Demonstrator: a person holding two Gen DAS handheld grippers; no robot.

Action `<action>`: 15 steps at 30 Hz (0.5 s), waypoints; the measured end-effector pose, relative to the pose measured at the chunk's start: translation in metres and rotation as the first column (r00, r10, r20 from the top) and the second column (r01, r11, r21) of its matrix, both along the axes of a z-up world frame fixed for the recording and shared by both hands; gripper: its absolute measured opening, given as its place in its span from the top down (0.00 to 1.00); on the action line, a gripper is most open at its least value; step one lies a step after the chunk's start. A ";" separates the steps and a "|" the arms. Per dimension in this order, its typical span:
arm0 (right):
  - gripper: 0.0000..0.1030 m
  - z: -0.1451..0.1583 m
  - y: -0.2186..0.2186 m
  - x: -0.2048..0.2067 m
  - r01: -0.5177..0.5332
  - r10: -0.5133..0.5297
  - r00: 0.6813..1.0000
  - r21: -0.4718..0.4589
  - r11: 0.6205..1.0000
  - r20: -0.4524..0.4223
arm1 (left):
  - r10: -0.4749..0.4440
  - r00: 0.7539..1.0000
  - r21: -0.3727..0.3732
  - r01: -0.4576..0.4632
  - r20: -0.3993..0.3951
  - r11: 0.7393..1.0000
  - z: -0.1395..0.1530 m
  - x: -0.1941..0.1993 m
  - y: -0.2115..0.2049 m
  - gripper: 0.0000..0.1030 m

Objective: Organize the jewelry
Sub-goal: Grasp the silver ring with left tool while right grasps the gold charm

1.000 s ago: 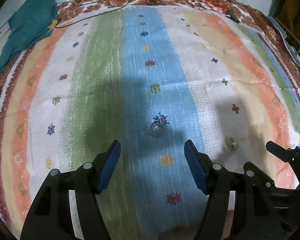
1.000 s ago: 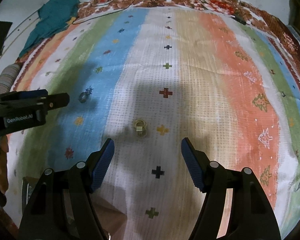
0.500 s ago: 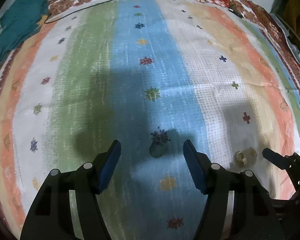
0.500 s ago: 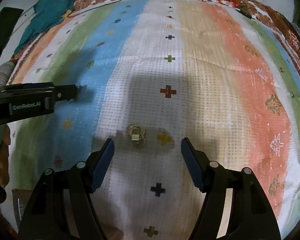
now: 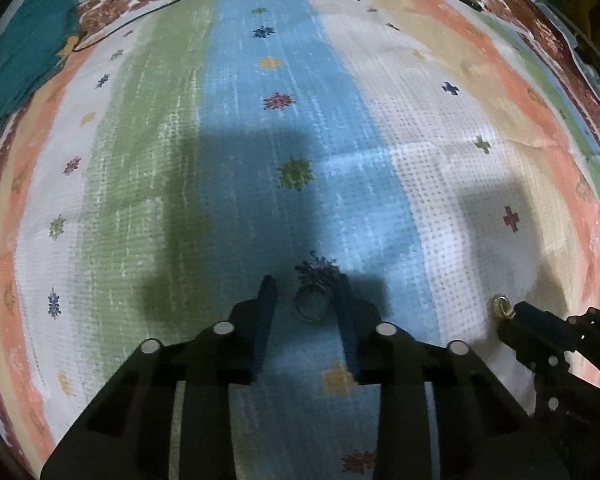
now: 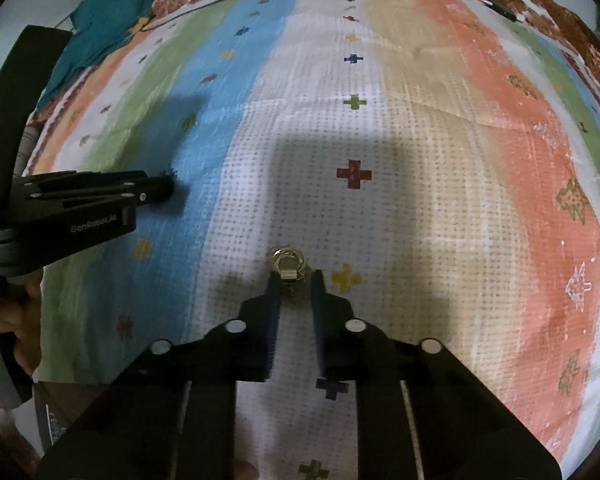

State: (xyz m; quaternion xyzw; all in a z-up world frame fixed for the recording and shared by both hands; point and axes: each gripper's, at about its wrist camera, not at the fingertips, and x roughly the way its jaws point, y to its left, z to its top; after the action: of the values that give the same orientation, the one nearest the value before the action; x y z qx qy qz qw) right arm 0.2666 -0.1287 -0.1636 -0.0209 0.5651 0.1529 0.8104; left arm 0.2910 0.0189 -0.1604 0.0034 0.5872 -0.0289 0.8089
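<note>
A thin silver ring lies on the blue stripe of the striped cloth, in shadow. My left gripper is low over it, jaws partly closed with the ring between the blue pads, a small gap on each side. A gold ring lies on the white stripe; it also shows in the left wrist view. My right gripper has its jaws narrowed around the gold ring's near part; whether the pads touch it is unclear. The left gripper's side shows in the right wrist view.
A teal cloth lies at the far left corner of the bed. A thin dark cable runs along the far floral border. A dark object lies at the far right edge.
Both grippers have moved forward and down onto their rings. Both pairs of jaws have narrowed from wide open to close around the rings.
</note>
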 end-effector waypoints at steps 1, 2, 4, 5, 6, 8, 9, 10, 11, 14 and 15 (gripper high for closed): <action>0.88 0.000 -0.001 0.000 0.003 -0.003 1.000 0.004 1.000 0.000 | -0.002 1.000 0.001 0.002 -0.001 1.000 0.000 0.000 -0.001 0.82; 0.89 0.000 -0.002 0.000 0.006 -0.006 1.000 0.009 1.000 -0.001 | -0.004 1.000 0.004 0.004 -0.002 1.000 0.000 0.000 -0.001 0.83; 0.89 0.000 -0.004 0.001 0.012 -0.012 1.000 0.021 1.000 -0.004 | 0.000 1.000 0.004 0.000 -0.001 1.000 0.000 0.000 0.000 0.83; 0.89 0.000 -0.004 0.001 0.013 -0.013 1.000 0.023 1.000 -0.004 | 0.002 1.000 0.004 -0.002 0.000 1.000 0.001 0.000 0.000 0.83; 0.89 0.001 -0.004 0.000 0.014 -0.014 1.000 0.022 1.000 -0.001 | 0.005 1.000 0.007 -0.005 0.002 1.000 0.001 -0.001 0.001 0.83; 0.89 0.003 -0.002 -0.001 0.014 -0.015 1.000 0.007 1.000 0.015 | 0.012 1.000 0.010 -0.012 0.007 1.000 0.004 -0.004 -0.001 0.83; 0.89 0.004 -0.001 -0.002 0.011 -0.011 1.000 -0.006 1.000 0.028 | 0.017 1.000 0.009 -0.017 0.011 1.000 0.006 -0.005 0.000 0.83; 0.89 0.005 -0.001 -0.003 0.009 -0.008 0.999 -0.011 1.000 0.032 | 0.023 1.000 0.010 -0.023 0.018 1.000 0.008 -0.006 0.001 0.83; 0.89 0.007 0.000 -0.004 0.007 -0.006 0.999 -0.016 1.000 0.039 | 0.026 0.999 0.013 -0.027 0.024 1.000 0.010 -0.007 0.001 0.83; 0.89 0.010 0.001 -0.006 0.005 -0.004 0.999 -0.015 1.000 0.043 | 0.024 0.999 0.016 -0.025 0.040 1.000 0.018 -0.013 -0.003 0.83; 0.89 0.012 0.002 -0.007 -0.001 0.002 0.999 -0.023 1.000 0.051 | 0.021 0.999 0.019 -0.022 0.043 1.000 0.020 -0.015 -0.004 0.83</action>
State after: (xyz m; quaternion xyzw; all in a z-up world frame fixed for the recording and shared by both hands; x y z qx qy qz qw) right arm 0.2591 -0.1266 -0.1513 -0.0345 0.5461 0.1467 0.8241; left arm 0.2761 0.0151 -0.1399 0.0055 0.5700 -0.0147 0.8215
